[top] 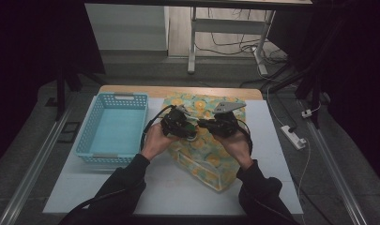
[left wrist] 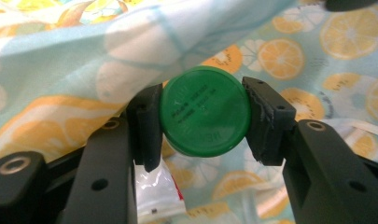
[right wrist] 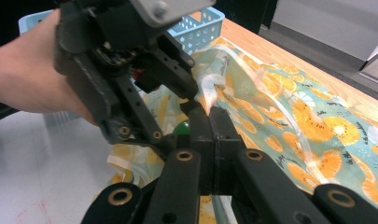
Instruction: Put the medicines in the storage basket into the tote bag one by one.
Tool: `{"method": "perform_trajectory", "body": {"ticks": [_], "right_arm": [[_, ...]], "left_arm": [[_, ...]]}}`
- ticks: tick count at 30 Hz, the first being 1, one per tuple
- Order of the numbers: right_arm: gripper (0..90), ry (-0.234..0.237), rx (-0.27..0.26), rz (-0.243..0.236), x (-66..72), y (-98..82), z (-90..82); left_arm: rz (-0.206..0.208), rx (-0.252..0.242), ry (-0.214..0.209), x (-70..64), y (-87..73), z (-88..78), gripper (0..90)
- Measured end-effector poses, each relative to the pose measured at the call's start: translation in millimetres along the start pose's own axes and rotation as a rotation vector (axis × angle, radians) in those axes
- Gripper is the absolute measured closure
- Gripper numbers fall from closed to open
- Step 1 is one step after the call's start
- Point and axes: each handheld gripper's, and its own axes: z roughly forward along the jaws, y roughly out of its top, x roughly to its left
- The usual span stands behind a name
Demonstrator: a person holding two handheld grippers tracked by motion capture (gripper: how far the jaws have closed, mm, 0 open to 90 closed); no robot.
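A bag (top: 207, 159) printed with orange and lemon slices lies on the white table top. My left gripper (left wrist: 203, 112) is shut on a round green cap (left wrist: 204, 111), one jaw on each side. Below the cap a white tube (left wrist: 154, 191) with red print runs down between the jaws. In the high view the left gripper (top: 190, 129) and the right gripper (top: 202, 124) meet tip to tip over the bag's upper half. My right gripper (right wrist: 210, 116) is shut, pinching the bag's edge (right wrist: 214, 91) and holding the fabric up over the cap (right wrist: 182, 128).
A light blue slotted basket (top: 117, 97) stands to the left of the bag, with nothing in it. The white board (top: 178, 192) covers a wooden table. Beyond the table, on the floor, are a desk's legs (top: 192, 51), cables and a power strip (top: 293, 137).
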Motion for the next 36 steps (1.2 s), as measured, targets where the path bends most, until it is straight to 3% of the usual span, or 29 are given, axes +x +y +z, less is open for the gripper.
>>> {"method": "perform_trajectory", "body": {"ticks": [9, 18, 27, 36], "right_arm": [[90.0, -0.001, 0.005, 0.000, -0.4, -1.0, 1.3], [90.0, -0.003, 0.011, 0.002, -0.9, -2.0, 2.0], [90.0, -0.001, 0.011, 0.001, -1.6, -2.5, 1.9], [90.0, 0.003, 0.019, 0.000, -1.1, -3.3, 4.2]], "left_arm": [[-0.011, -0.002, 0.020, 11.6, 1.6, 16.2, 51.6], [-0.019, -0.025, 0.042, 12.9, 1.6, 22.9, 50.1], [-0.009, -0.018, 0.011, 2.8, 0.4, 9.7, 27.6], [-0.004, -0.045, -0.022, -12.1, -8.2, -13.7, 17.7]]}}
